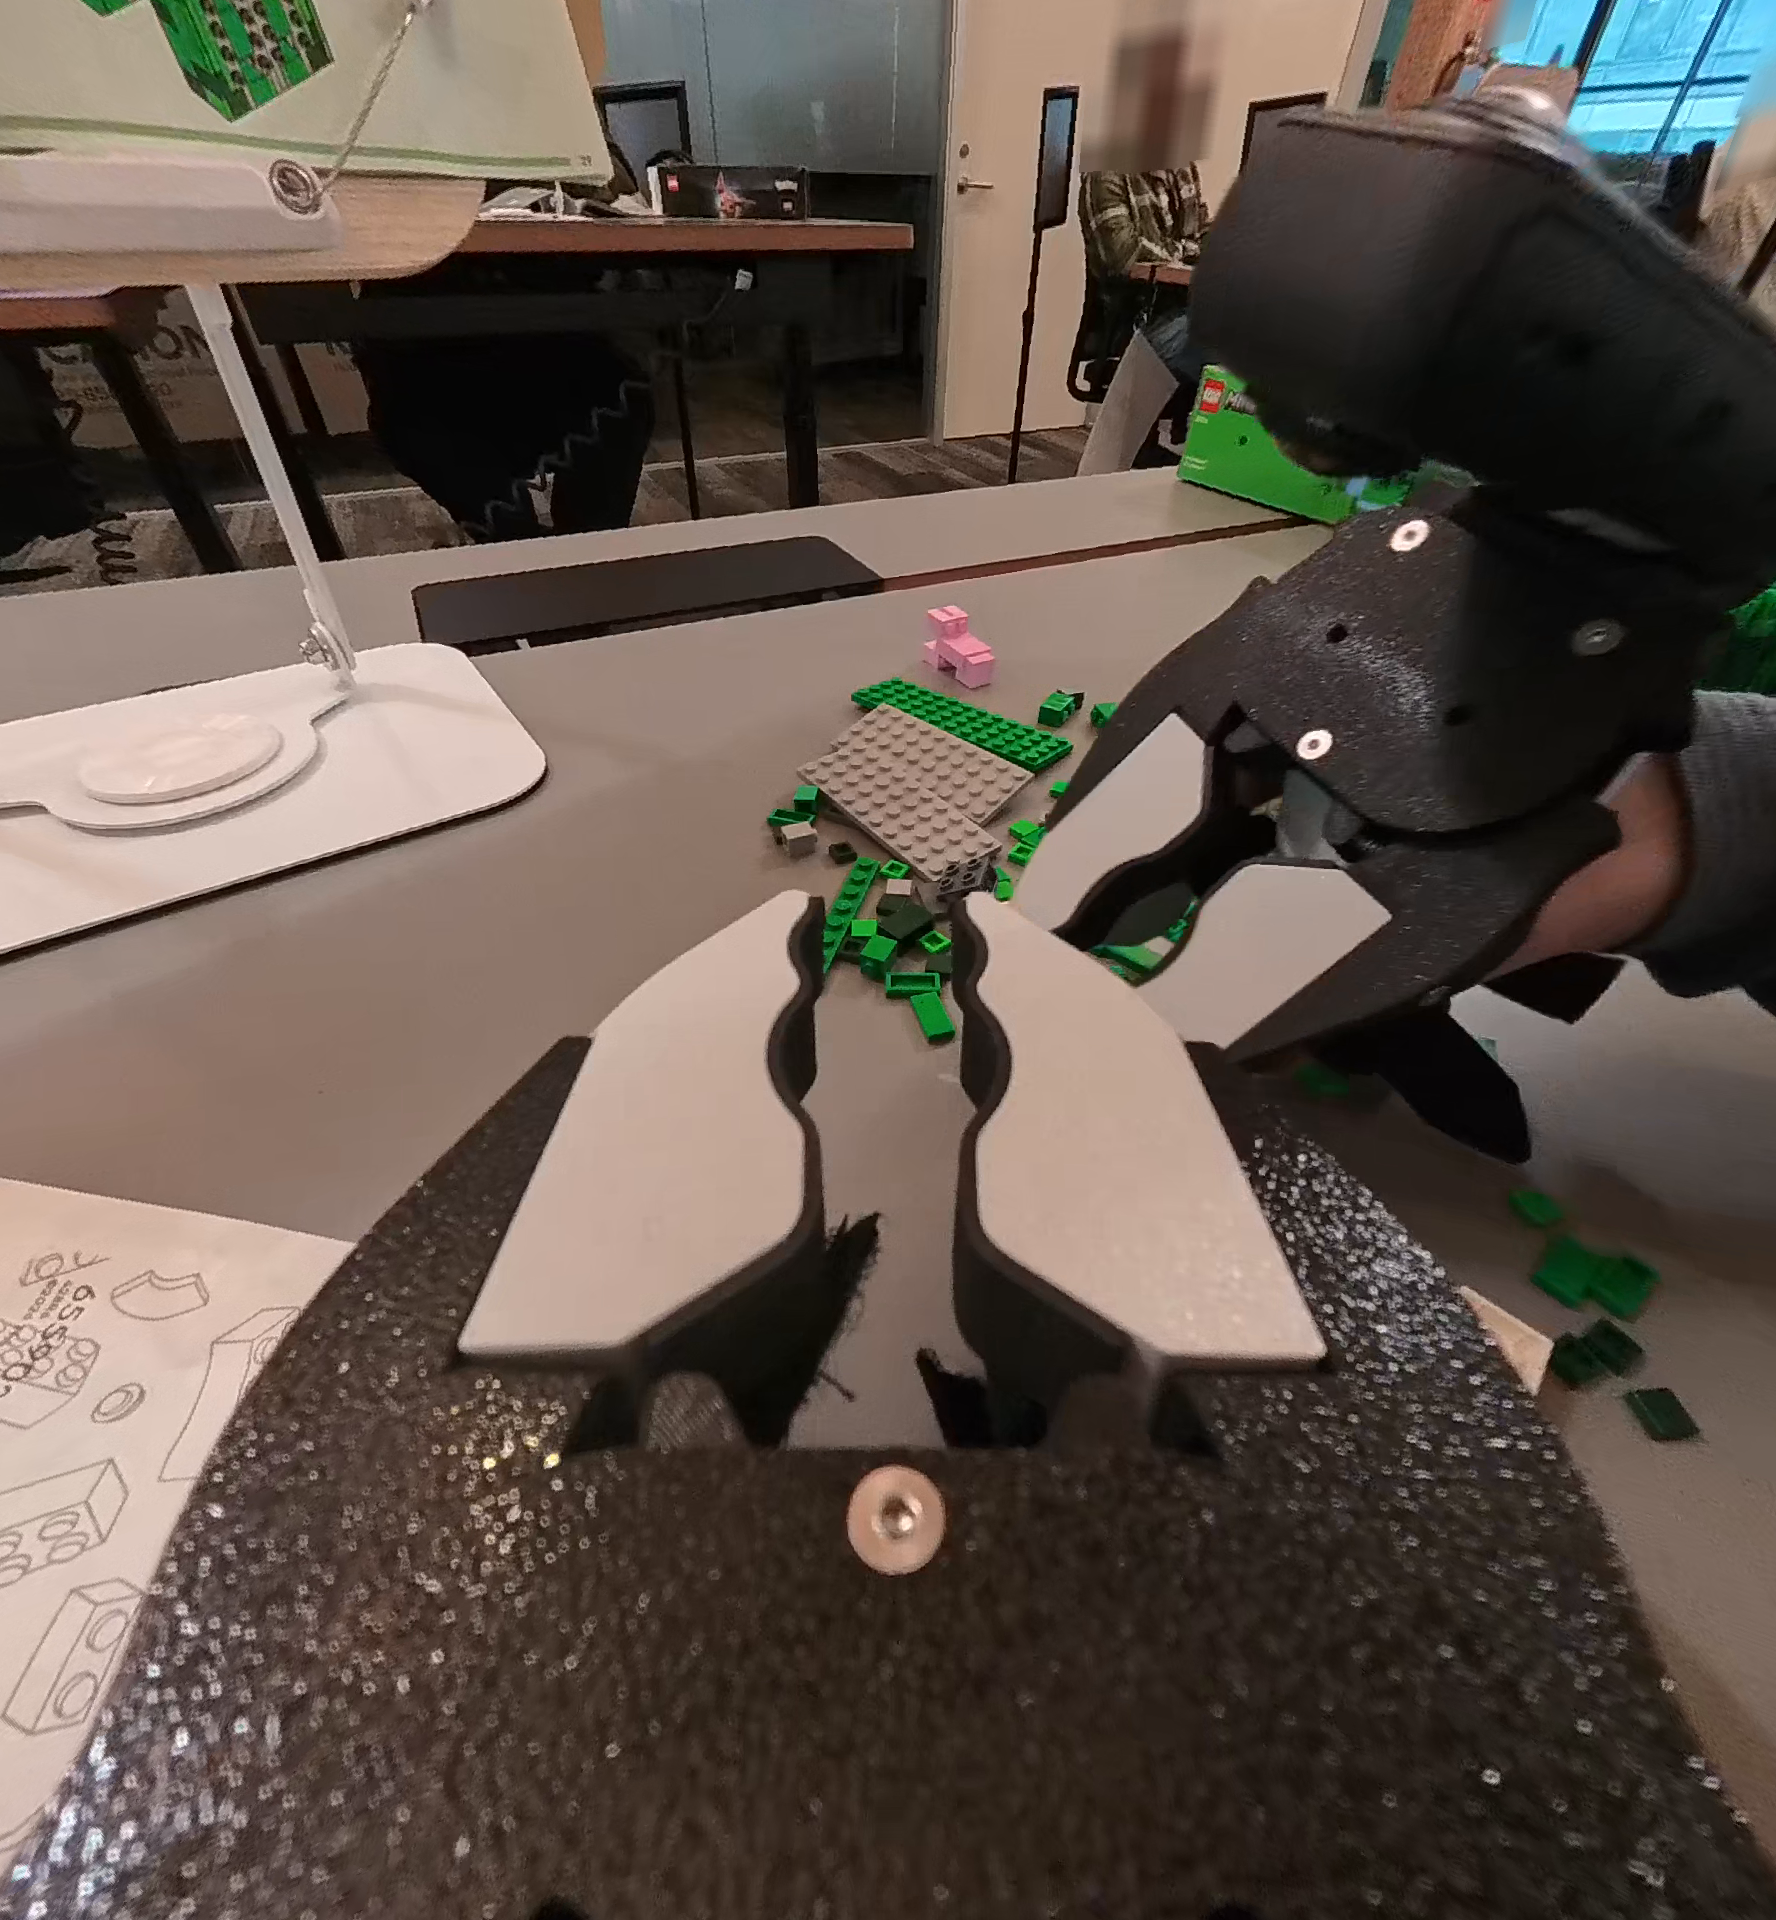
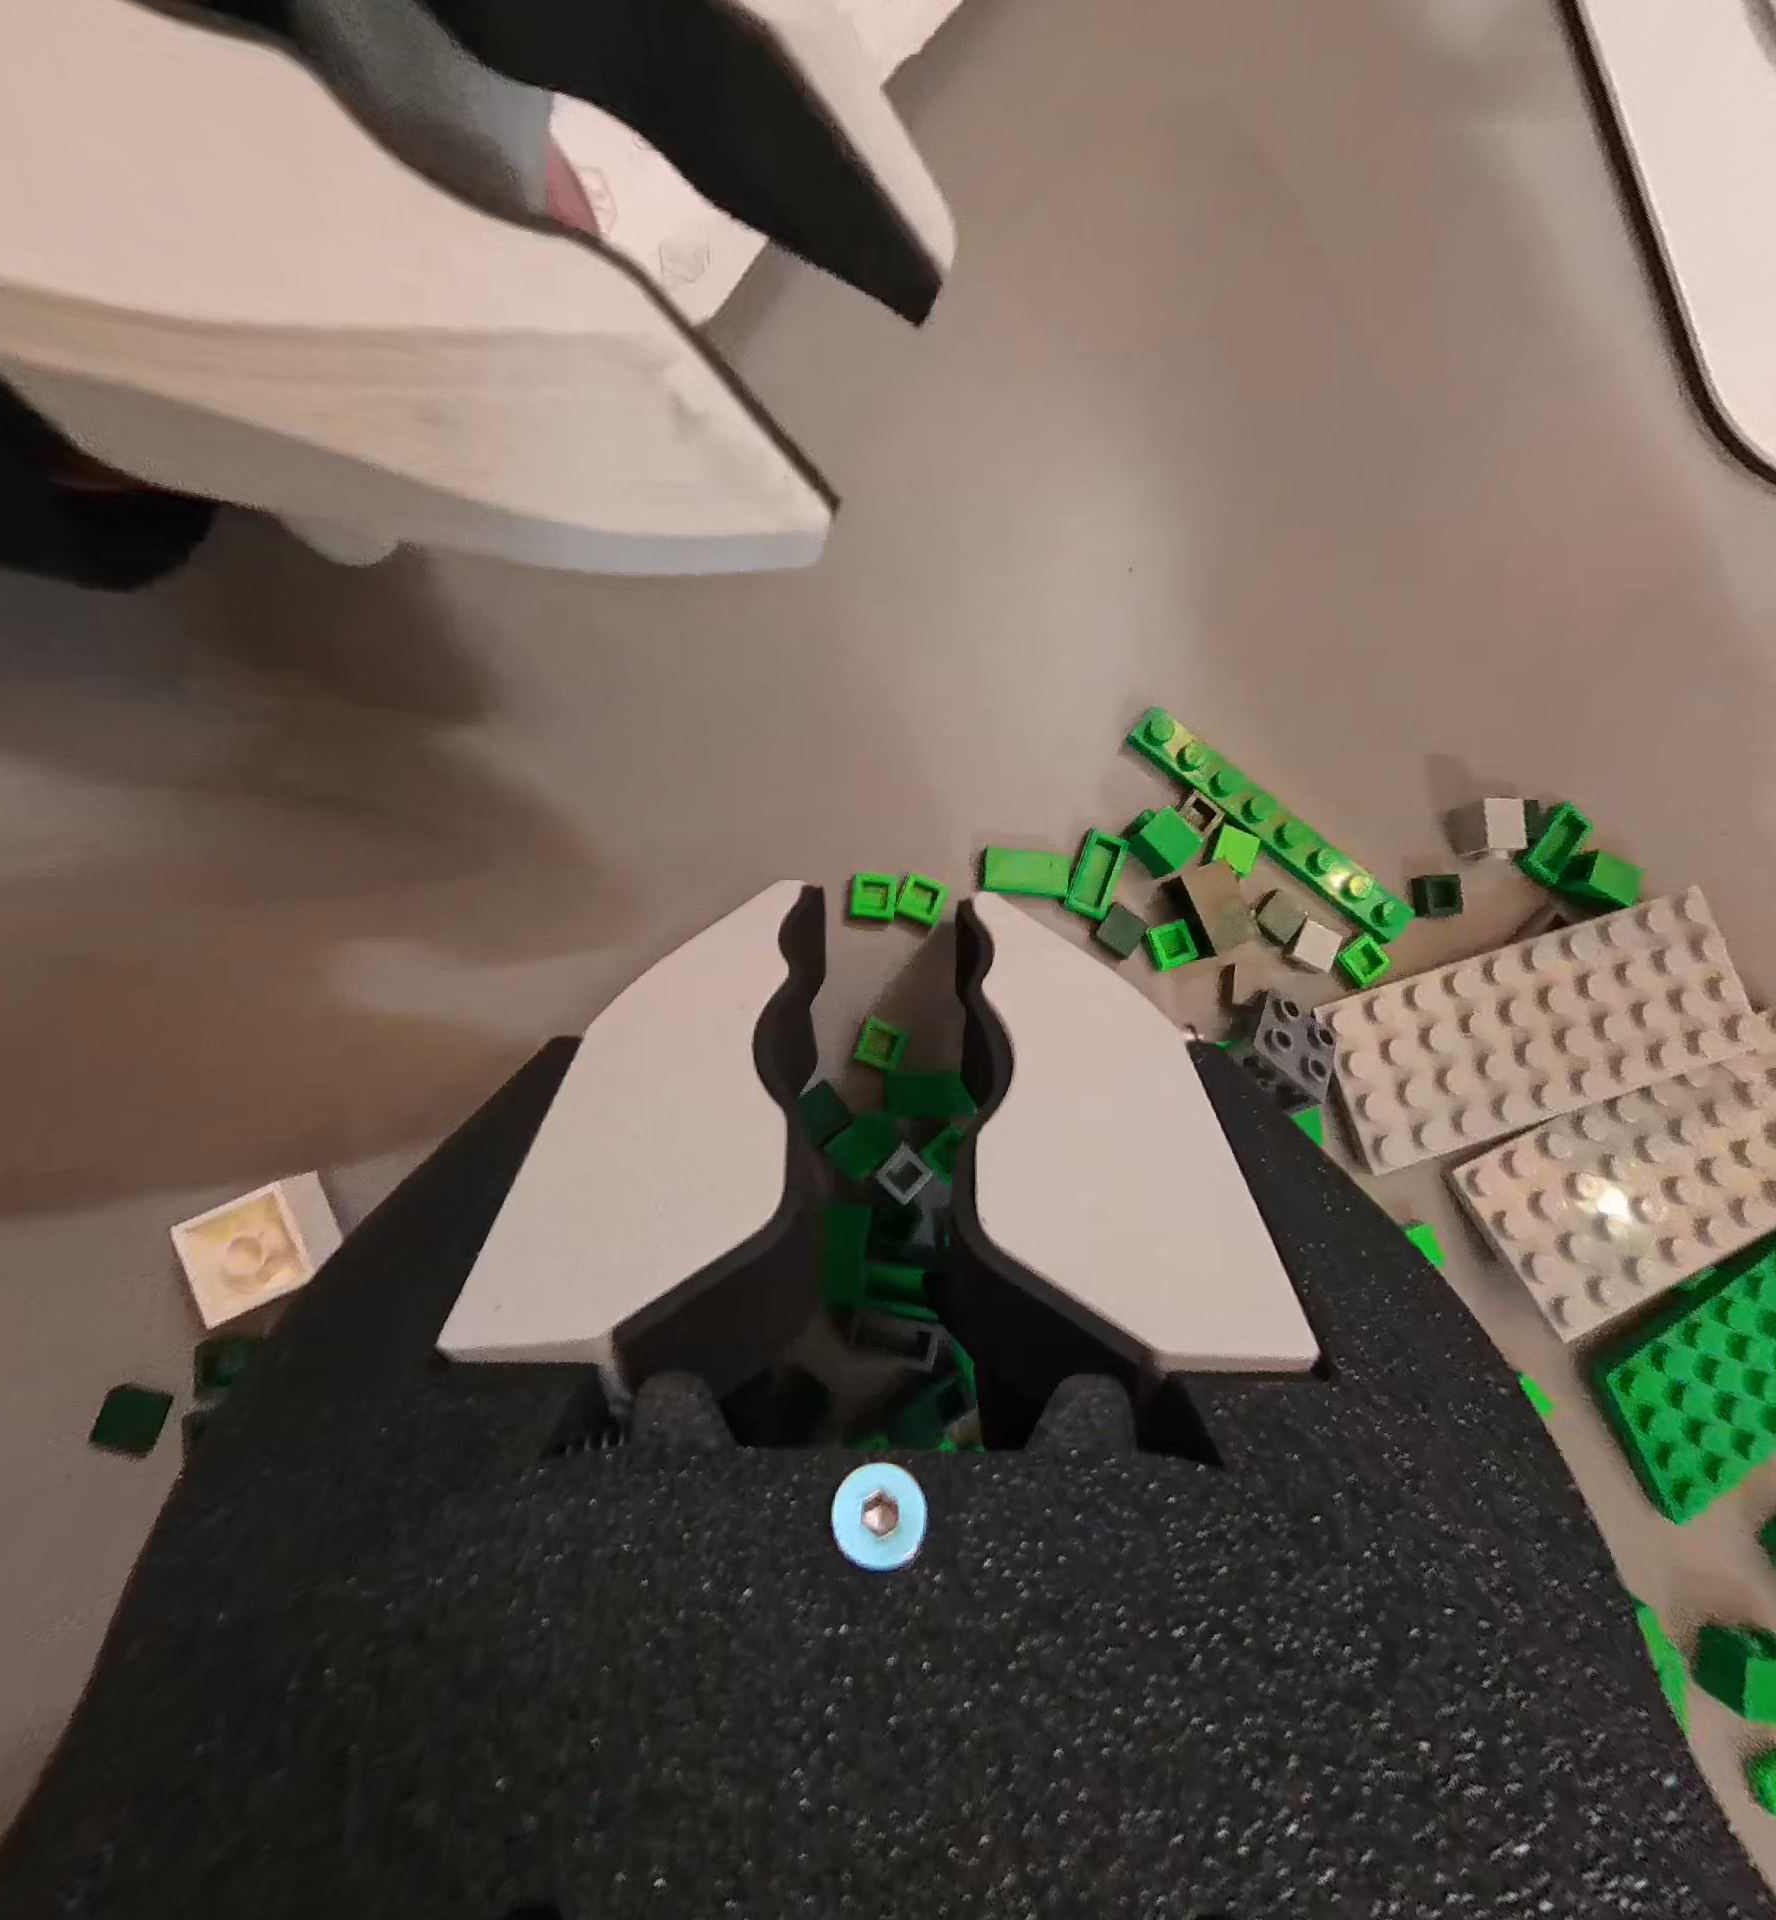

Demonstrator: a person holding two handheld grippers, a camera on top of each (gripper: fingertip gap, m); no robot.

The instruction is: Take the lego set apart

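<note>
Fingers of the left gripper (image 1: 889, 914) and right gripper (image 2: 889, 904) stand slightly parted, holding nothing. The lego set lies mostly dismantled on the grey table (image 1: 603, 935): grey plates (image 2: 1549, 1060), a green plate (image 2: 1736, 1361), scattered green tiles (image 2: 1102, 883). Closing low over the loose tiles (image 2: 889, 1132) could scatter them. Pieces beneath the right gripper's body are hidden; the pink figure (image 1: 959, 646) looks unopened.
</note>
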